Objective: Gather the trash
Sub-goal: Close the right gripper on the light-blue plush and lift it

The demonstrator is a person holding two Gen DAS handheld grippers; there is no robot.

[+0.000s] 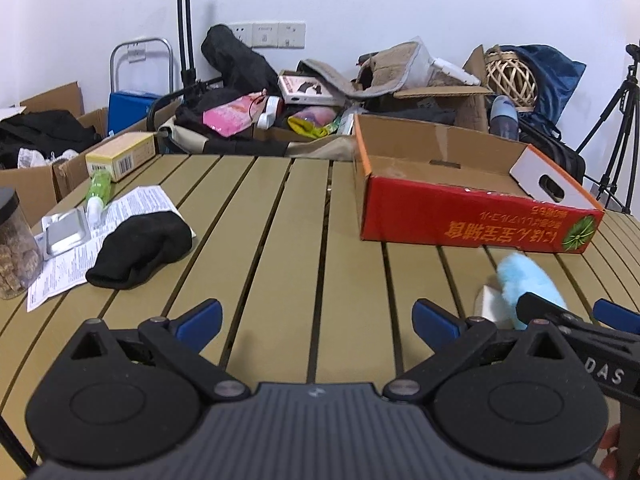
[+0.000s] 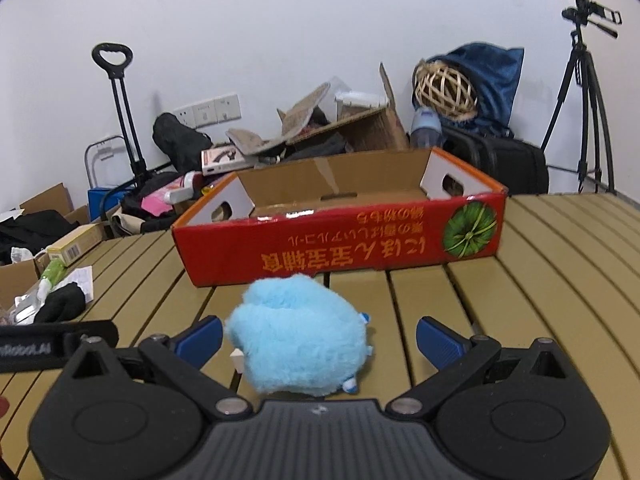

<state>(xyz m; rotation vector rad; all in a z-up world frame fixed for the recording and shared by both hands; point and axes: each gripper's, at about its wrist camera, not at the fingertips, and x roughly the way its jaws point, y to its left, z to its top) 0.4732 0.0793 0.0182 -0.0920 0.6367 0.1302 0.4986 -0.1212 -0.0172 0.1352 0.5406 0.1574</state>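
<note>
A fluffy light-blue plush (image 2: 298, 334) lies on the slatted table between the fingers of my right gripper (image 2: 319, 338), which stands open around it without touching. A small white scrap (image 2: 237, 358) pokes out at the plush's left side. Behind the plush sits an open red cardboard box (image 2: 340, 250). My left gripper (image 1: 317, 320) is open over bare slats. In the left wrist view the plush (image 1: 528, 282) lies to the right, the red box (image 1: 476, 220) beyond it. At the left lie a black sock (image 1: 140, 250), a printed leaflet (image 1: 132, 208), a silver blister pack (image 1: 66, 230) and a green tube (image 1: 98, 192).
A yellow carton (image 1: 120, 156) sits at the table's far left edge, and a jar of brown pieces (image 1: 14, 244) stands at the left. Behind the table are cardboard boxes with clothes and clutter (image 1: 280, 112), a trolley handle (image 2: 120, 112) and a tripod (image 2: 584, 112).
</note>
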